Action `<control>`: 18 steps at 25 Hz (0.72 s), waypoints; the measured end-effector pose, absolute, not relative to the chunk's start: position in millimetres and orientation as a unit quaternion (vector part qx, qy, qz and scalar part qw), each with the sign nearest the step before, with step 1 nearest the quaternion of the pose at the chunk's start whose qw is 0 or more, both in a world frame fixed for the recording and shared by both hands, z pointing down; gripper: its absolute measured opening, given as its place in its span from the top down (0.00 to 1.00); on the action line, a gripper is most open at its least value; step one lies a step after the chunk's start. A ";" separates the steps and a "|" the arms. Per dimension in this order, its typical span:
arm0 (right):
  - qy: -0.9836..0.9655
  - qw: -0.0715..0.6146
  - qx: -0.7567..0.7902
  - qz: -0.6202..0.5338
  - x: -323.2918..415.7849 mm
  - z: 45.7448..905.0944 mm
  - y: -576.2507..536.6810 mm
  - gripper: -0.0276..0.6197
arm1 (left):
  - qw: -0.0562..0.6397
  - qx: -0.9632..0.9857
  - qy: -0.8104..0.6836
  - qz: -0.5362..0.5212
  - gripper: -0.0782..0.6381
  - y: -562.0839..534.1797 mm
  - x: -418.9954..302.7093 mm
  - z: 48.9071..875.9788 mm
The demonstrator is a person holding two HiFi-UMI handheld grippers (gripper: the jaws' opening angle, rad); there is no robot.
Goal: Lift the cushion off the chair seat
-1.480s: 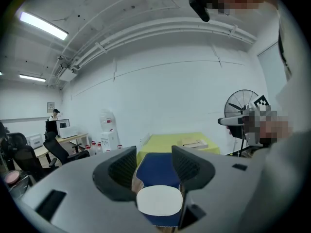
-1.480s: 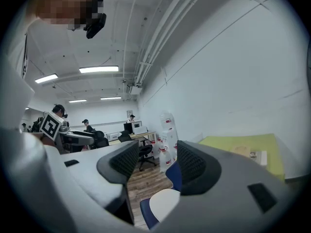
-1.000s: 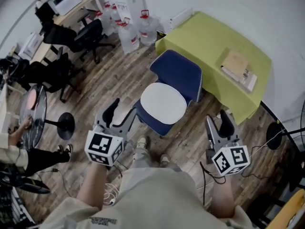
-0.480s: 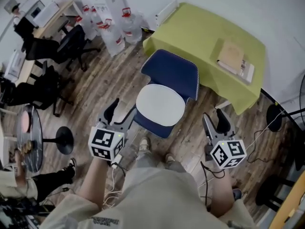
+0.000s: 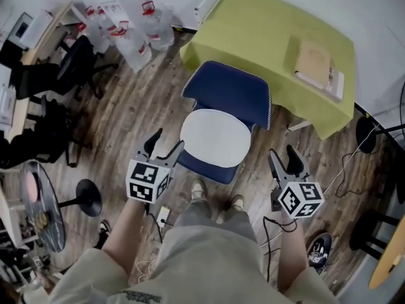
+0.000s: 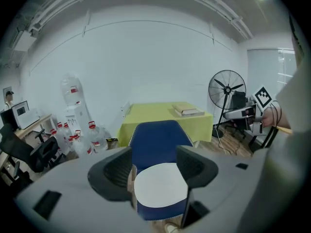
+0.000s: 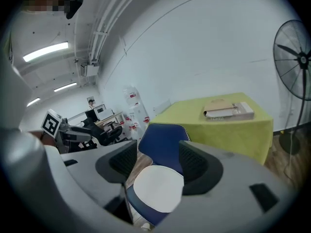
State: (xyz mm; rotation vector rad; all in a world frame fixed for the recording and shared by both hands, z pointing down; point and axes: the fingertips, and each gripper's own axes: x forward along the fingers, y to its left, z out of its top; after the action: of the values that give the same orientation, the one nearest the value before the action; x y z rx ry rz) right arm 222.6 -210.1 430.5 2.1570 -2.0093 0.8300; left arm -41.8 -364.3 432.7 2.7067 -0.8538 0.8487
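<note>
My left tool [image 5: 168, 139], its jaws just now opening wider, and my right tool [image 5: 282, 154], jaws well apart, both hold nothing as they flank the front of the blue chair [image 5: 231, 95]. The white oval cushion [image 5: 215, 138] lies flat on its seat, untouched. A shallow or one-sided pinch on the thin edge could let it slip, or drag the chair.

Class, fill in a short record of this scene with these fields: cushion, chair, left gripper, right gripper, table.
cushion: white, oval, lying flat on the chair seat, untouched
chair: blue, standing in front of the table
left gripper: open, jaws have just been opening, nothing between them, beside the seat's left edge
right gripper: open, empty, off the seat's right side
table: yellow-green cloth, a stack of books on it
</note>
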 end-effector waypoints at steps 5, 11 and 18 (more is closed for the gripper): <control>-0.637 0.045 0.709 0.299 223.0 492.2 -240.9 0.54 | 0.103 0.908 -0.269 0.306 0.51 -409.0 -34.5 490.8; -0.622 0.058 0.706 0.335 230.8 585.4 -267.7 0.54 | 0.114 0.905 -0.240 0.332 0.50 -437.8 -19.5 582.9; -0.619 0.081 0.687 0.373 230.8 692.9 -301.6 0.53 | 0.142 0.894 -0.230 0.359 0.49 -466.7 -11.9 694.5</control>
State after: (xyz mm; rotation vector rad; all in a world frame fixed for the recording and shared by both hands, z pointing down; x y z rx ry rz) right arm 230.8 -301.6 692.9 2.0535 -1.8492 1.1142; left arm -11.9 -466.7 694.5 2.5790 -0.6646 1.0348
